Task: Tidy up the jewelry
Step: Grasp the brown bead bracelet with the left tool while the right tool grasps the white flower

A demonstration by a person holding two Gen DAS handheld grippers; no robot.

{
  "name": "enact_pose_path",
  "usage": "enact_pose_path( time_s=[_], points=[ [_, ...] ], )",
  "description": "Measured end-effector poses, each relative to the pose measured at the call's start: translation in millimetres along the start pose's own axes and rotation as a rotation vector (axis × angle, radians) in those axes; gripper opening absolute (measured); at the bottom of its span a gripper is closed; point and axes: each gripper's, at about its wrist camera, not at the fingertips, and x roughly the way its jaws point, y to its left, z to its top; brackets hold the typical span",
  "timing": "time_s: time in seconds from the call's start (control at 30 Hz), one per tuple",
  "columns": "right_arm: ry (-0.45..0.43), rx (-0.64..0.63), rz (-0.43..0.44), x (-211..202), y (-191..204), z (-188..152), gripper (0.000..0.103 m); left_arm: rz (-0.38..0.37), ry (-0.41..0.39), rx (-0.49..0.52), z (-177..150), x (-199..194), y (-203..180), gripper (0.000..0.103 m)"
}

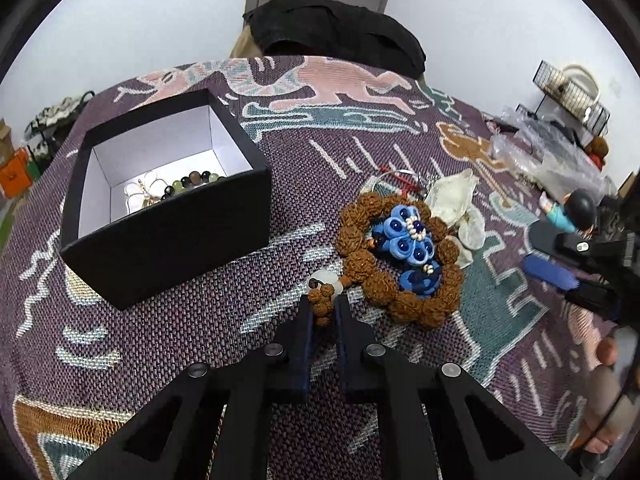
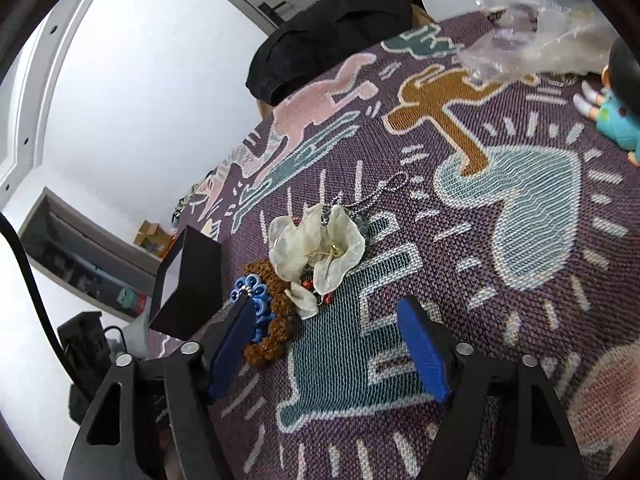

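A ring of rough brown seed beads lies on the patterned cloth, with a blue fabric flower ornament resting inside it. My left gripper is shut on the bracelet's short tail of beads, just below a white bead. A black box with a white inside stands to the left; it holds a green-and-brown bead bracelet and a gold piece. My right gripper stands open over bare cloth, with the brown beads and blue flower by its left finger. A white shell-like flower and a ball chain lie just ahead.
A small figurine and crumpled clear plastic bags lie at the right side of the cloth. A black garment hangs over a chair at the far edge. A person's hand shows at the right.
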Motion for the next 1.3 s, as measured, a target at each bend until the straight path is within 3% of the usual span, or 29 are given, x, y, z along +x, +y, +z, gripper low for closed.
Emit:
enact_pose_path(
  time_s=[0.23, 0.63, 0.73, 0.77, 0.8, 1.3],
  points=[
    [0.022, 0.030, 0.010, 14.3, 0.4, 16.9, 0.068, -0.028, -0.096, 0.013, 7.7, -32.3, -1.0, 0.009],
    [0.074, -0.035, -0.078, 53.6, 20.1, 32.1, 0.067, -0.079, -0.206, 0.077, 41.2, -72.0, -19.9, 0.008],
    [0.086, -0.042, -0.091, 55.5, 19.0, 30.5, 0.032, -0.080, -0.223, 0.084, 45.5, -79.0, -22.2, 0.008],
    [0.089, -0.033, -0.084, 54.8, 16.0, 29.8, 0.012, -0.082, -0.229, 0.085, 47.1, -81.5, -23.0, 0.008],
    [0.085, -0.024, -0.067, 52.5, 13.2, 29.1, 0.007, -0.082, -0.235, 0.086, 47.4, -83.8, -23.0, 0.008],
    [-0.098, -0.086, 0.051, -29.6, 44.0, 37.9, 0.005, -0.083, -0.344, 0.092, 66.3, -129.4, -18.7, 0.008]
  ],
)
